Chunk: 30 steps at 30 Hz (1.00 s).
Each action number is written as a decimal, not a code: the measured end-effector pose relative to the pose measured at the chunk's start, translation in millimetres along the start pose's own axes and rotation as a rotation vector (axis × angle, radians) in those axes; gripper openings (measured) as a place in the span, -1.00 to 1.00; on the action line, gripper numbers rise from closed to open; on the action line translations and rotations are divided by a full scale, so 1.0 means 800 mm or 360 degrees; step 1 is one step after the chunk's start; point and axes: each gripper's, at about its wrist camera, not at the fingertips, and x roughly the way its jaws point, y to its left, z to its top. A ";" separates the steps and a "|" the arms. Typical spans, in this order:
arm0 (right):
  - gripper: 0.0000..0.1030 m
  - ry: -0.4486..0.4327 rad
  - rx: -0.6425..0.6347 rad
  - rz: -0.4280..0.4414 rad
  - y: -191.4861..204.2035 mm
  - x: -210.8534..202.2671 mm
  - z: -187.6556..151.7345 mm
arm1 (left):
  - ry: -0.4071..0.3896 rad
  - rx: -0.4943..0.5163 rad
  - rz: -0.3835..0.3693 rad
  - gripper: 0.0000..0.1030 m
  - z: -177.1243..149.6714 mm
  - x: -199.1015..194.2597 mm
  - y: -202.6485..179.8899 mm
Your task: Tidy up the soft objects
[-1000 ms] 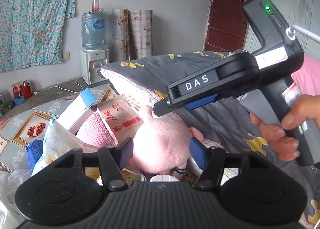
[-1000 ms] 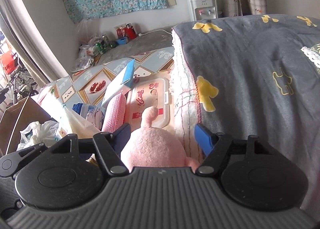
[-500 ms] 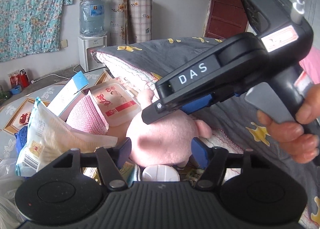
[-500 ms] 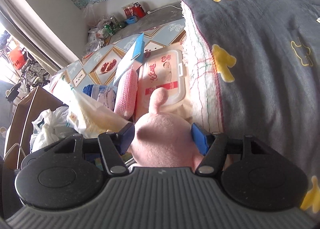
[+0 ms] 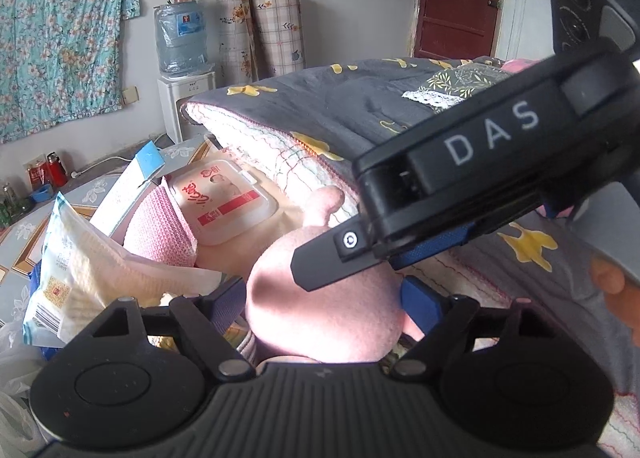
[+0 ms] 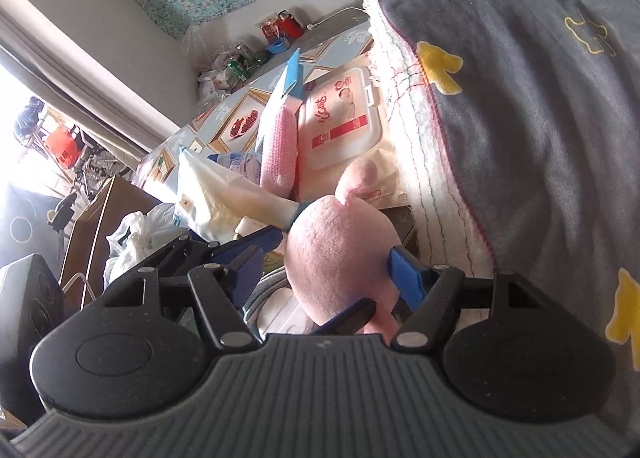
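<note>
A pink plush toy (image 5: 320,310) lies beside a folded grey quilt with yellow shapes (image 5: 360,113). My left gripper (image 5: 324,302) has its blue pads on both sides of the toy, pressing its body. My right gripper (image 6: 332,266) comes in from above in the left wrist view (image 5: 400,254) and also brackets the toy (image 6: 340,258), with its pads against its sides. The left gripper's fingers (image 6: 248,246) show in the right wrist view, to the left of the toy. A pink knitted cloth (image 5: 160,230) stands next to a wet-wipes pack (image 5: 224,201).
A white tissue pack (image 5: 80,274) and a blue-white box (image 5: 136,173) lean at the left. The patterned floor (image 6: 240,117), a cardboard box (image 6: 100,213) and plastic bags (image 6: 132,234) lie further left. A water dispenser (image 5: 180,57) stands by the wall.
Both grippers have moved closer over the plush toy and tilted down. The right gripper now fills more of the left wrist view. The pads stand tighter against the toy.
</note>
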 end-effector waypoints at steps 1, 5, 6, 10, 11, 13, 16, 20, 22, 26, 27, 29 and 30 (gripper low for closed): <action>0.35 -0.0002 0.0023 -0.0007 -0.005 0.003 0.001 | 0.0027 -0.0022 -0.0019 0.60 0.001 0.004 0.002; 0.35 0.0031 0.0093 -0.0054 -0.022 0.021 0.005 | 0.0033 -0.0028 -0.0030 0.60 0.000 0.008 0.004; 0.35 0.0047 0.0109 -0.0047 -0.026 0.026 0.006 | 0.0033 -0.0021 -0.0030 0.60 0.000 0.009 0.003; 0.38 0.0082 0.0196 0.0024 -0.035 0.041 0.005 | 0.0041 0.0001 -0.0021 0.59 0.001 0.013 0.002; 0.38 0.0074 0.0209 0.0029 -0.035 0.039 0.004 | 0.0039 -0.0005 -0.0024 0.59 0.001 0.013 0.002; 0.38 0.0044 0.0233 0.0053 -0.032 0.031 0.004 | 0.0031 -0.0029 -0.0035 0.59 0.005 0.010 0.004; 0.38 -0.0001 0.0244 0.0094 -0.024 0.012 0.002 | 0.0003 -0.0077 -0.0048 0.59 0.010 0.001 0.007; 0.38 -0.0052 0.0217 0.0109 -0.008 -0.016 -0.002 | -0.0060 -0.0109 -0.0052 0.57 0.019 -0.018 0.005; 0.38 -0.0082 0.0202 0.0098 0.001 -0.031 -0.005 | -0.0104 -0.0104 -0.0054 0.53 0.022 -0.031 0.001; 0.38 -0.0145 0.0199 0.0113 0.013 -0.064 -0.017 | -0.0169 -0.0095 -0.0070 0.51 0.026 -0.058 -0.008; 0.38 -0.0162 0.0200 0.0118 0.015 -0.073 -0.021 | -0.0182 -0.0095 -0.0076 0.51 0.026 -0.065 -0.010; 0.38 -0.0190 0.0200 0.0128 0.023 -0.091 -0.031 | -0.0208 -0.0095 -0.0090 0.50 0.026 -0.082 -0.015; 0.38 -0.0205 0.0198 0.0136 0.027 -0.100 -0.036 | -0.0224 -0.0098 -0.0096 0.50 0.026 -0.090 -0.017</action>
